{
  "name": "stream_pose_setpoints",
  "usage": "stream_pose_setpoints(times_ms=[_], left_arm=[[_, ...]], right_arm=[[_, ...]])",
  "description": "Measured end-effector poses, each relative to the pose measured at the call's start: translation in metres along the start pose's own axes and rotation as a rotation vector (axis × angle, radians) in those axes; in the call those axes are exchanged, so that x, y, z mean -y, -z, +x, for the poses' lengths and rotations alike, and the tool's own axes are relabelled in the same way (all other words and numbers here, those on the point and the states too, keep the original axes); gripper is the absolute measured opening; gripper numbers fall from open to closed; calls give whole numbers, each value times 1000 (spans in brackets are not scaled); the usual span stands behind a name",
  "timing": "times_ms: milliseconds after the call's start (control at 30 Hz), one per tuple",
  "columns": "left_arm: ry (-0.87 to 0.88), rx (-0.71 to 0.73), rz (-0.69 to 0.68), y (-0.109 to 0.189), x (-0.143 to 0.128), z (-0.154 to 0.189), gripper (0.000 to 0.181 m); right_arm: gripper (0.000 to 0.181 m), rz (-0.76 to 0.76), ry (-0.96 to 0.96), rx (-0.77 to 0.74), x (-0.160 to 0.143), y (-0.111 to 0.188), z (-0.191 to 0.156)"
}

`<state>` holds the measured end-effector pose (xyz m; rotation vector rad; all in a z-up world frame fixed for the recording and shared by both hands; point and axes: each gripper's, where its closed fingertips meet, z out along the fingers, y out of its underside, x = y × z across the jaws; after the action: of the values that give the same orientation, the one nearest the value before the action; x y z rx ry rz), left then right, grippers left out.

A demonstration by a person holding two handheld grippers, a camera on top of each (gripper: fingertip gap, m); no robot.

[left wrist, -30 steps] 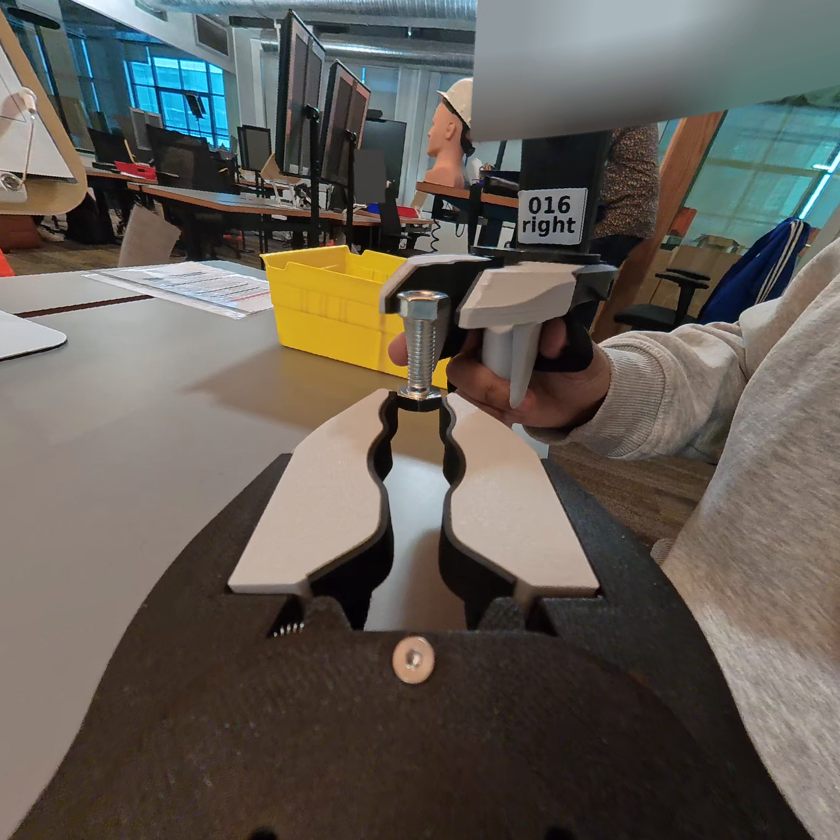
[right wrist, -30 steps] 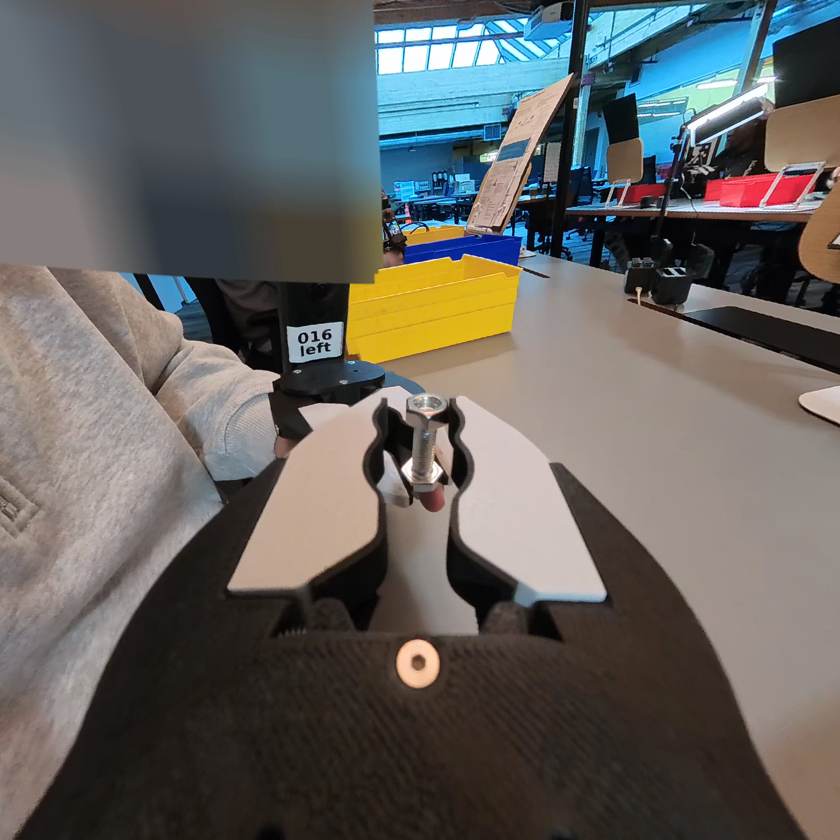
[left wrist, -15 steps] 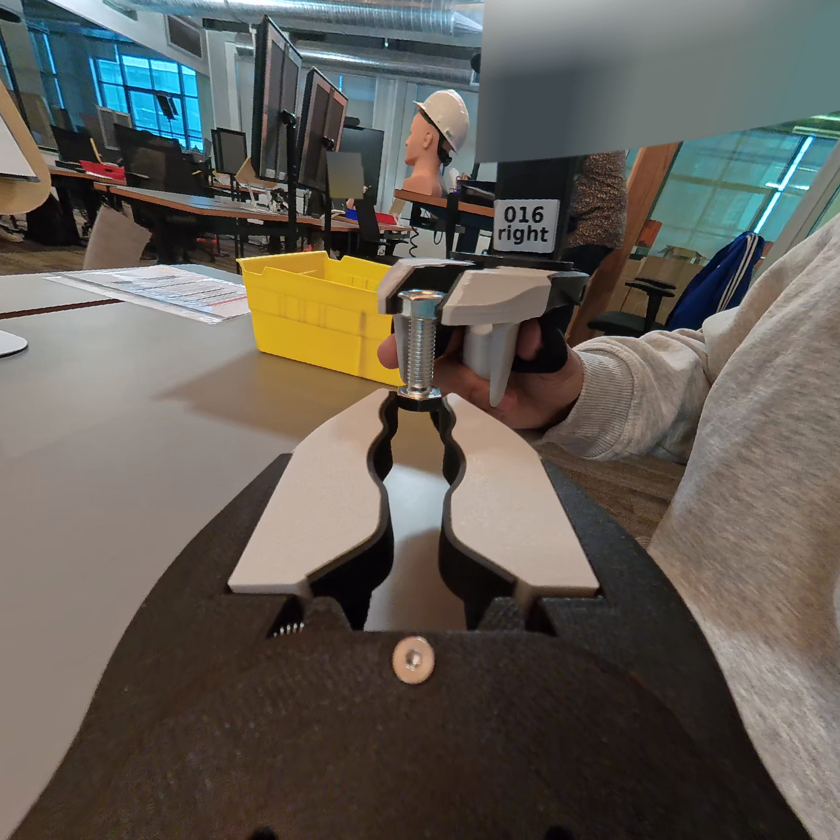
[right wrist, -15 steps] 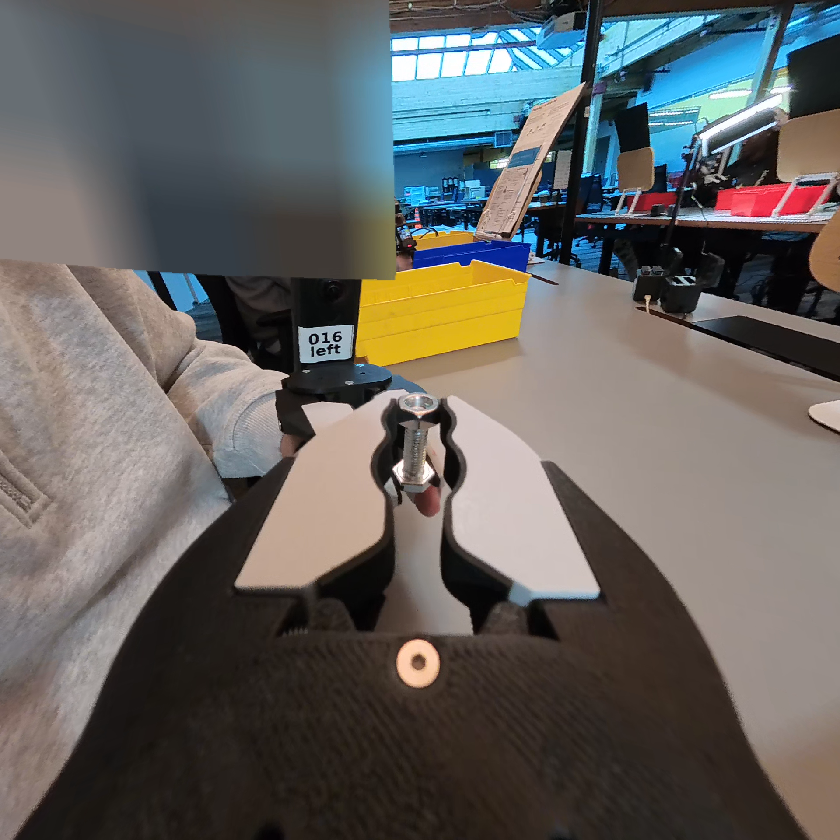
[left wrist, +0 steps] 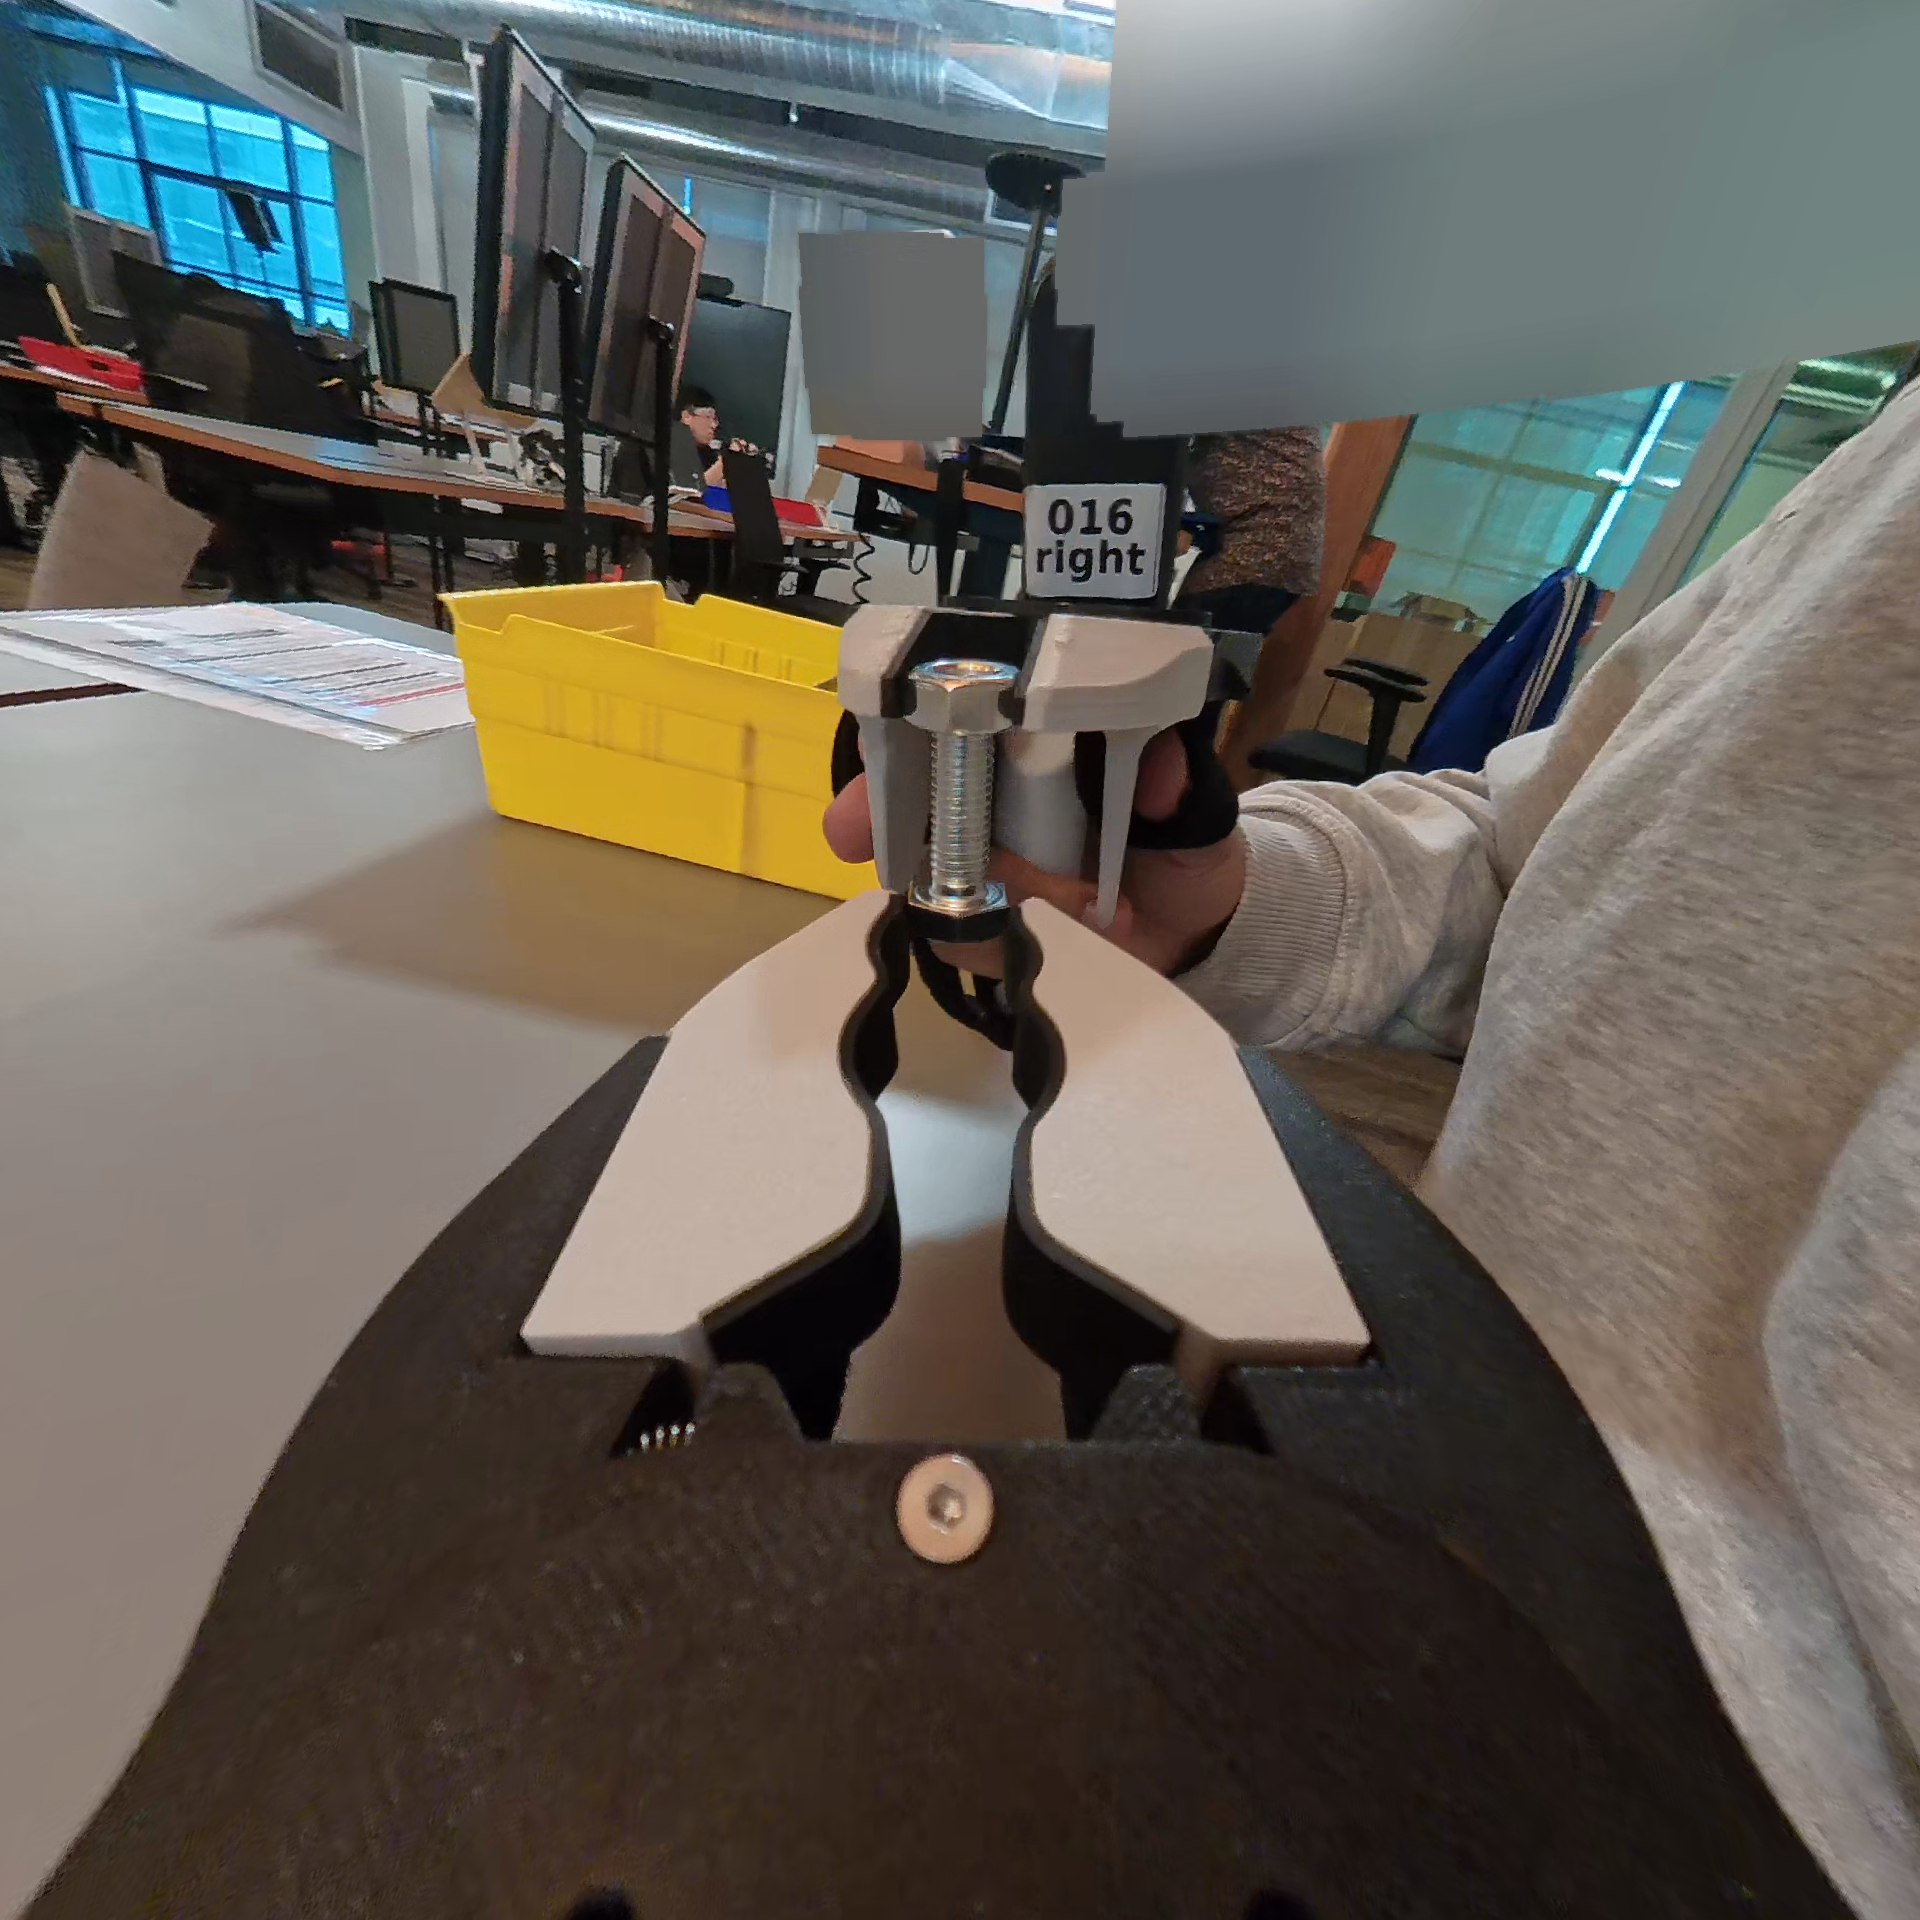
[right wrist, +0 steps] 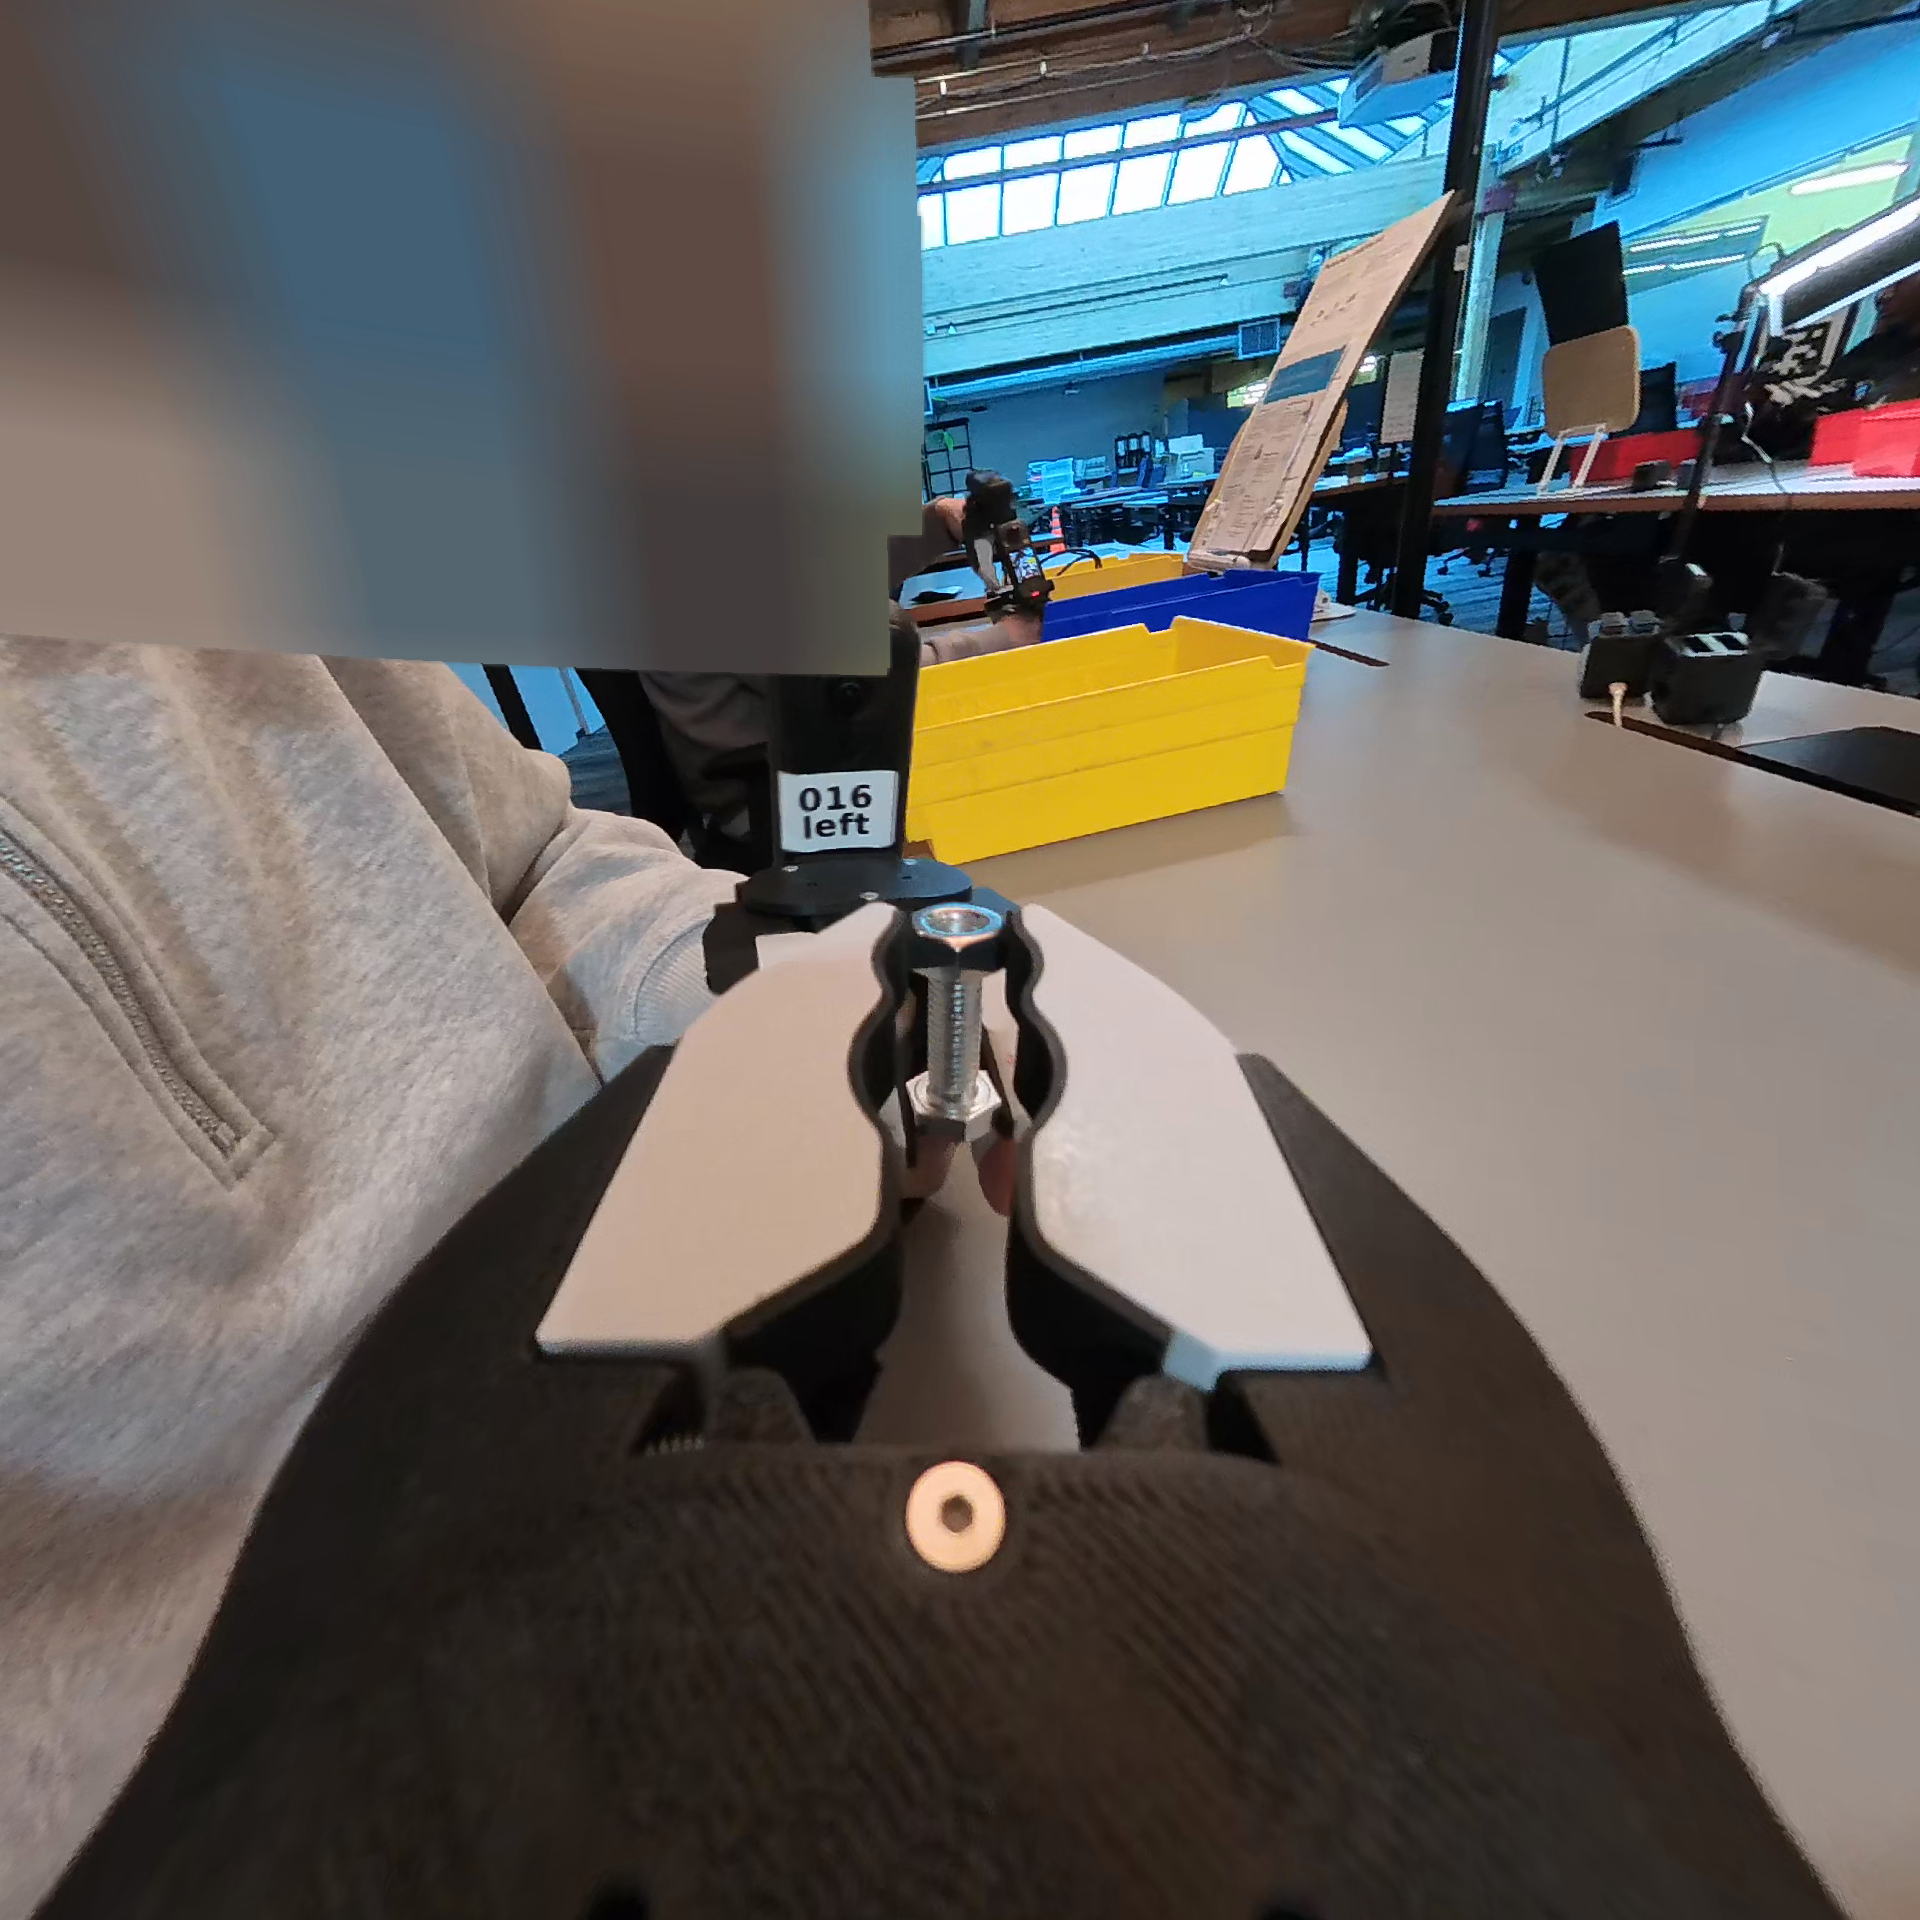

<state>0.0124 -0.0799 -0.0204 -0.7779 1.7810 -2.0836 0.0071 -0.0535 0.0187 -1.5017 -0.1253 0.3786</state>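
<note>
A silver hex bolt stands upright above the grey table, with a nut on its lower end. My left gripper is shut on the nut. My right gripper, held in a hand, is shut on the bolt's head from the far side. In the right wrist view my right gripper clamps the bolt head, and the threaded shaft runs down to the nut. The left gripper's black body shows behind; its fingers are mostly hidden.
A yellow bin stands on the table just beyond the grippers, also seen in the right wrist view, with a blue bin behind it. Printed sheets lie far left. Black devices sit far right. A grey sleeve is close by. The tips of one gripper are about 4 cm away from the tips of the other.
The right gripper has swung around the bolt and now faces the left camera more squarely. Both grippers stay shut on the bolt and nut.
</note>
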Motion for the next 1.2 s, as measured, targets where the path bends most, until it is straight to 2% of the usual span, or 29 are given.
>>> stream_pose_setpoints(times_ms=[300, 467, 667, 900, 1200], left_arm=[[103, -174, 52, 3, 9, 22, 18], [206, -347, 73, 7, 14, 43, 18], [300, -477, 71, 12, 18, 58, 18], [423, -579, 60, 17, 21, 65, 18], [559, -654, 58, 22, 26, 63, 18]], right_arm=[[18, 46, -24, 111, 10, 0, -18], [18, 63, -64, 231, 15, 0, -36], [18, 62, -90, 310, 18, 0, -48], [18, 63, -96, 343, 20, 4, -50], [18, 76, -66, 307, 22, 4, -46]])
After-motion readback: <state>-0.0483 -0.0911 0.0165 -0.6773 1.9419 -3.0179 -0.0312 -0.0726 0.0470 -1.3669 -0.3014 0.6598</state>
